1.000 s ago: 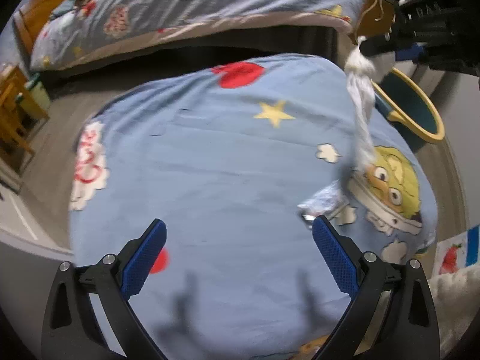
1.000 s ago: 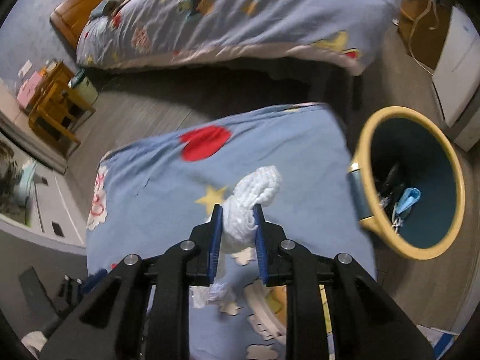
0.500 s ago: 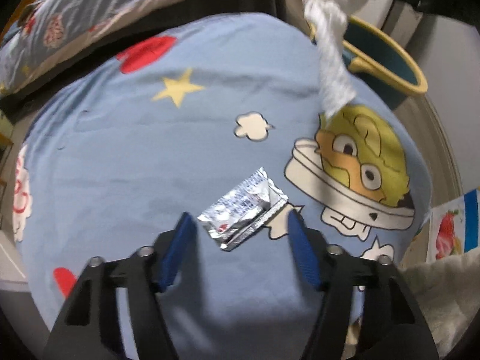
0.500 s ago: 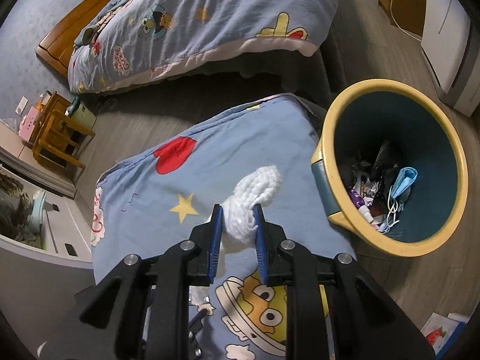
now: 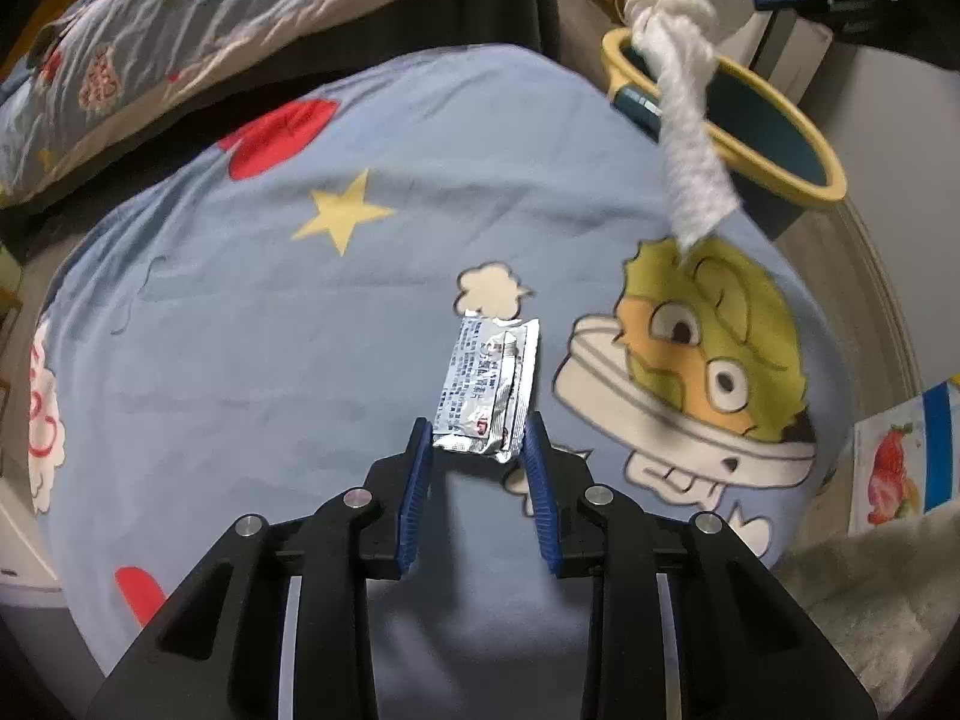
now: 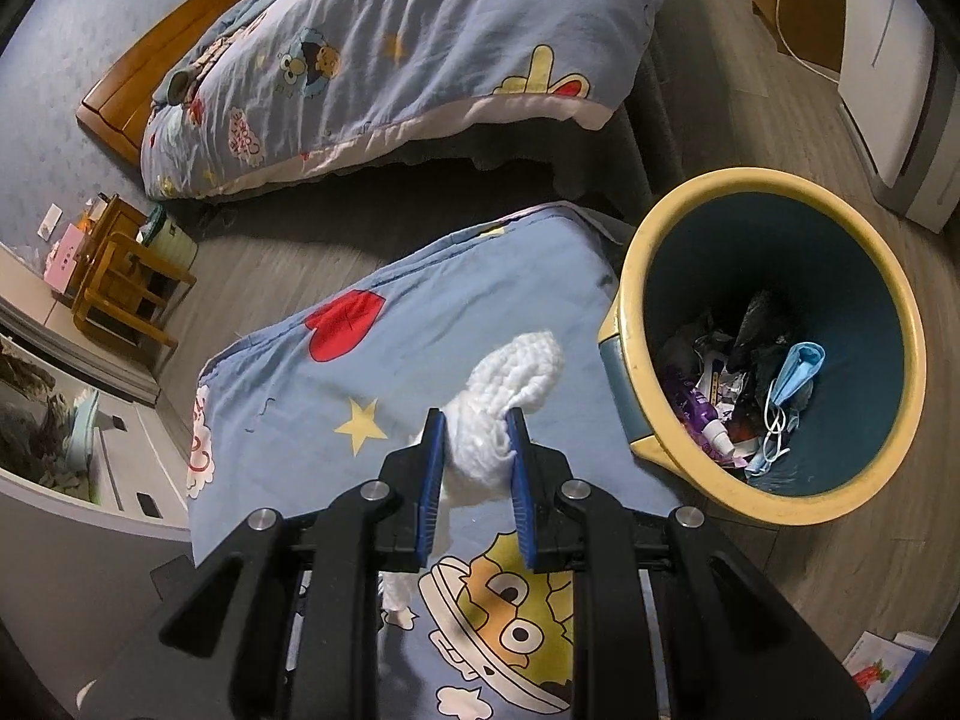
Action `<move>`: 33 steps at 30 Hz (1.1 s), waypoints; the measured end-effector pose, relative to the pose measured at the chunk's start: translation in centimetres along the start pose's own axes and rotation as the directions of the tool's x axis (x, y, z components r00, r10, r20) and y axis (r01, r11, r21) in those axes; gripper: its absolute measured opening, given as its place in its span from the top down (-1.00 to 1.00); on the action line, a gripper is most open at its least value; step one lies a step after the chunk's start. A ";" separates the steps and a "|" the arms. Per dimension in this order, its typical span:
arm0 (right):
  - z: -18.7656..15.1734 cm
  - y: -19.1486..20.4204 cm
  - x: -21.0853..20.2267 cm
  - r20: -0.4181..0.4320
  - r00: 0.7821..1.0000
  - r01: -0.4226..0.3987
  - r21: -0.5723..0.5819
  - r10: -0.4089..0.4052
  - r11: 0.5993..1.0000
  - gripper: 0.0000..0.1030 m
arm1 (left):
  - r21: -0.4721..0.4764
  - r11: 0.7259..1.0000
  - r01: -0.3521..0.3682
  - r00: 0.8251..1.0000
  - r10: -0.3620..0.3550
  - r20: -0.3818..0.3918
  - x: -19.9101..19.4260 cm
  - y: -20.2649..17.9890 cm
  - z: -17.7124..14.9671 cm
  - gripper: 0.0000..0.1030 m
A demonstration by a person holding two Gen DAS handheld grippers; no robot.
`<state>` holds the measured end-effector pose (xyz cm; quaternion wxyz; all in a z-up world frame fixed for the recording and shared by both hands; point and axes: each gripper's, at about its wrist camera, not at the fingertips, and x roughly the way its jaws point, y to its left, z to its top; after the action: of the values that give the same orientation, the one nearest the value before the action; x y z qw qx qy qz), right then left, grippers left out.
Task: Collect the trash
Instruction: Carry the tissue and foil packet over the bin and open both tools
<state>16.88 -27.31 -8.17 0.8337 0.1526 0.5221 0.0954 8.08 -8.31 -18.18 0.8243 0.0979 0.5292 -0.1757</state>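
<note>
A silver foil packet lies flat on the blue cartoon sheet. My left gripper is low over the sheet, its blue pads on either side of the packet's near end with a narrow gap, not clearly pressing it. My right gripper is shut on a white twisted tissue and holds it in the air over the sheet, left of the trash bin. In the left wrist view the tissue hangs in front of the bin.
The yellow-rimmed, teal bin holds a blue face mask and other trash. A bed with a matching duvet stands beyond a dark floor gap. A wooden chair is far left. A white appliance stands beyond the bin.
My left gripper moved down and forward to the foil packet and narrowed from wide open to around it. My right gripper carried the tissue up and toward the bin.
</note>
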 end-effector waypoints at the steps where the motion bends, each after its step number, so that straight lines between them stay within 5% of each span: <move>1: 0.0 0.0 -0.1 0.002 1.000 -0.001 0.002 0.001 1.000 0.61 | 0.000 1.000 0.001 1.000 -0.001 0.015 -0.4 -0.1 0.2 0.38; 16: 1.4 -3.0 -2.5 0.075 0.997 0.033 0.038 -0.036 0.999 0.61 | 0.020 1.000 -0.018 0.992 0.015 0.122 -4.1 -2.3 3.4 0.38; 25: 2.0 -7.6 -4.0 0.107 0.993 0.045 0.111 -0.057 0.993 0.61 | 0.073 0.997 -0.024 0.989 0.013 0.146 -4.4 -5.1 6.2 0.38; 33: 2.4 -14.5 -6.5 0.164 0.974 0.119 0.209 -0.155 0.971 0.61 | 0.149 0.989 0.009 0.985 -0.035 0.169 -3.9 -9.6 10.0 0.38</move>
<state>16.21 -43.28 -6.83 0.8625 0.2060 0.4614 -0.0292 11.26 -19.89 -10.19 0.8551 0.1374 0.4432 -0.2314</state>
